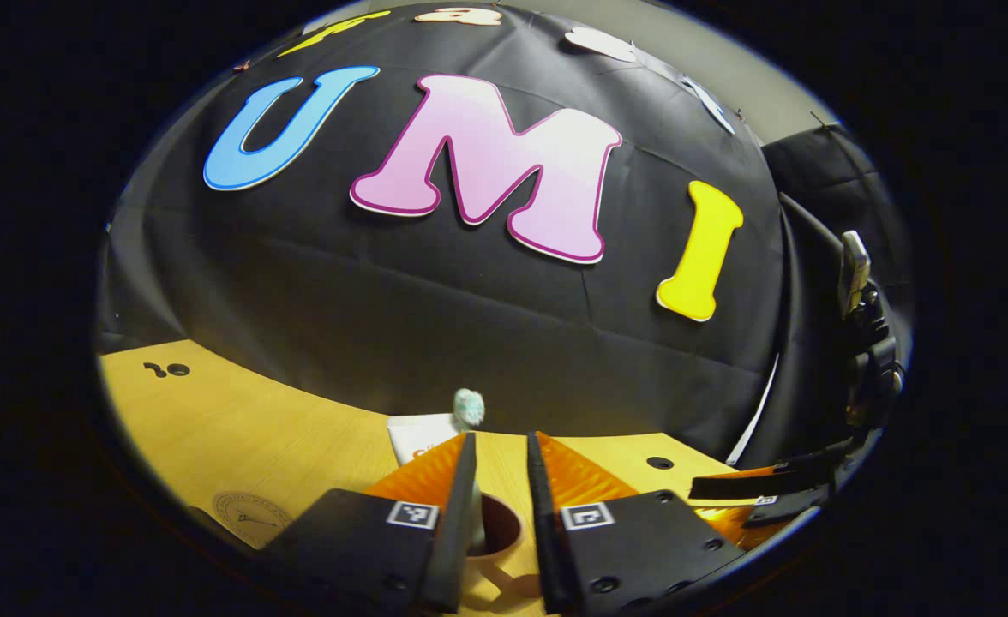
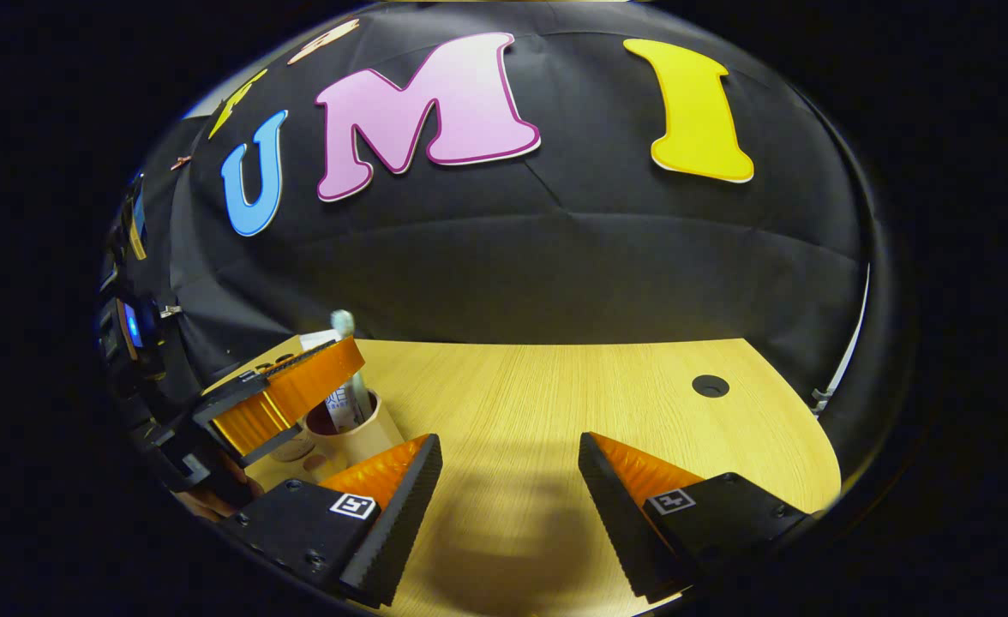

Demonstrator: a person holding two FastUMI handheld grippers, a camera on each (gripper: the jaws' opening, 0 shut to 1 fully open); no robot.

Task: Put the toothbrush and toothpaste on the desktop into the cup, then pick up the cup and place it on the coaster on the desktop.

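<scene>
- Two fingers of the left gripper [image 1: 501, 506] are seen closest in the left gripper view, set a little apart, with the rim of the cup [image 1: 504, 524] between them. Whether the rim is squeezed cannot be told.
- Just past the cup, the toothbrush [image 1: 469, 409] is seen standing up tall, with its brush head at the top.
- Behind the toothbrush a white thing with red print, the toothpaste [image 1: 423, 435], is seen. Where its lower end sits cannot be told from the left gripper view.
- Left of the cup, a round flat coaster [image 1: 251, 512] is seen lying on the desk [image 1: 238, 428].
- Right of the cup, the other gripper is seen near the desk's edge.
- Fingers of the right gripper [image 2: 508, 506] are spread wide in the right gripper view, and nothing is held between them.
- Left of those fingers, the cup [image 2: 351, 430] is seen standing upright on the desk [image 2: 555, 403], with the left gripper [image 2: 277, 403] around its top.
- Inside the cup the toothbrush [image 2: 345, 330] and the toothpaste [image 2: 339, 403] are seen, both pointing up, long way top to bottom.
- Right of the cup, a lot of bare desk is seen, out to a round hole [image 2: 710, 386] near the far edge.
</scene>
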